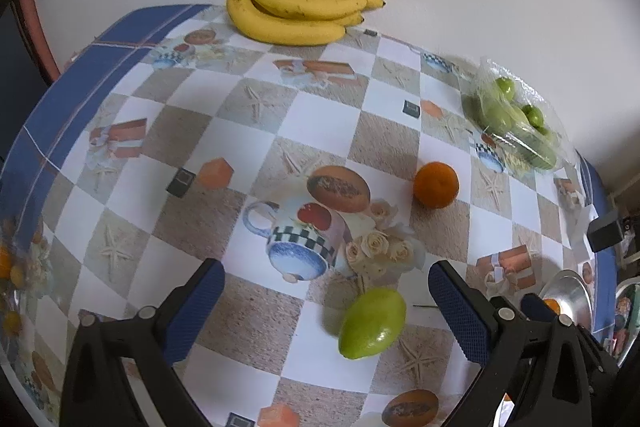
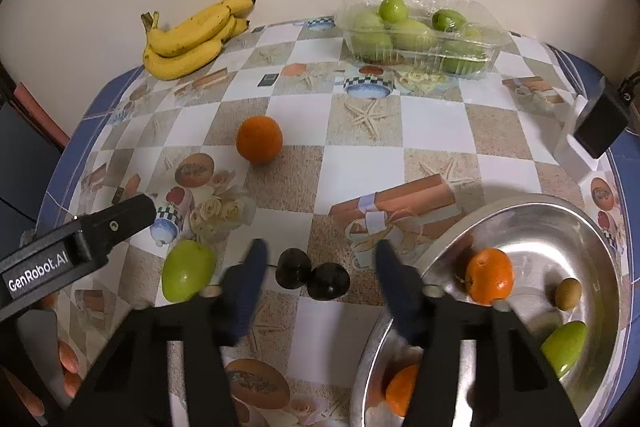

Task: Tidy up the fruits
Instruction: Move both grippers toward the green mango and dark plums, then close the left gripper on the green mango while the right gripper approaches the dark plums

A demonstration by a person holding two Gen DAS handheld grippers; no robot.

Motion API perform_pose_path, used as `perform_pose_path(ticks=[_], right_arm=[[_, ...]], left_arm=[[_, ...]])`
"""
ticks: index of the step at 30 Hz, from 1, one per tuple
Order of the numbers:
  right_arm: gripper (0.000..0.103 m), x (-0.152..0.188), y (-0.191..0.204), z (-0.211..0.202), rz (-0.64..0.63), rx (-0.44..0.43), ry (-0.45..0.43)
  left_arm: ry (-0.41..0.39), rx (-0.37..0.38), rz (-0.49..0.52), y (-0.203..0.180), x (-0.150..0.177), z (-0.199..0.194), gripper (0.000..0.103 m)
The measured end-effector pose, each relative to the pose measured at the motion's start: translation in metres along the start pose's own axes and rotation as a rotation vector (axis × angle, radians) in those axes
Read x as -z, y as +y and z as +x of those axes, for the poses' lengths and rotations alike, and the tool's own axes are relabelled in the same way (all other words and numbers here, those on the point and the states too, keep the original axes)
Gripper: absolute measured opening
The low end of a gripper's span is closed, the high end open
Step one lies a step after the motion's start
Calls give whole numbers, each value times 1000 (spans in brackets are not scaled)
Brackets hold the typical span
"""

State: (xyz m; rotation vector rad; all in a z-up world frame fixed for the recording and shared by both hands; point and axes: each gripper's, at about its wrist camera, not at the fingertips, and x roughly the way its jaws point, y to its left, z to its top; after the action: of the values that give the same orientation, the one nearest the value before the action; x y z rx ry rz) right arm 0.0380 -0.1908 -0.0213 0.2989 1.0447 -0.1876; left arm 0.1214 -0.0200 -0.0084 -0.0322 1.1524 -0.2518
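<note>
Right gripper (image 2: 320,263) seen part open over two dark plums (image 2: 312,275), pads not touching them. Left gripper (image 1: 326,285) held wide open, empty, green fruit (image 1: 372,323) lying between its fingers on the table (image 1: 320,119). Steel bowl (image 2: 596,251) at right, oranges inside.

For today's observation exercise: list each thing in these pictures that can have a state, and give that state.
Left gripper: open, nothing held.
Right gripper: open around two dark fruits, pads not touching.
Bowl: upright, holds fruit.
Clear box: holds green fruit; lid state unclear.
Bananas: one bunch, unpeeled.
</note>
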Motion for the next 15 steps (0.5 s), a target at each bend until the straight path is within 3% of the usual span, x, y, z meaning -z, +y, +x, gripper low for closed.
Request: perform_pose_path(ticks=[7, 15], right_arm=[[32, 4, -1, 8, -4, 13, 33], [27, 7, -2, 12, 5, 3, 50]], left_arm=[[49, 31, -2, -8, 5, 11, 101], [110, 86, -8, -17, 14, 24, 89]])
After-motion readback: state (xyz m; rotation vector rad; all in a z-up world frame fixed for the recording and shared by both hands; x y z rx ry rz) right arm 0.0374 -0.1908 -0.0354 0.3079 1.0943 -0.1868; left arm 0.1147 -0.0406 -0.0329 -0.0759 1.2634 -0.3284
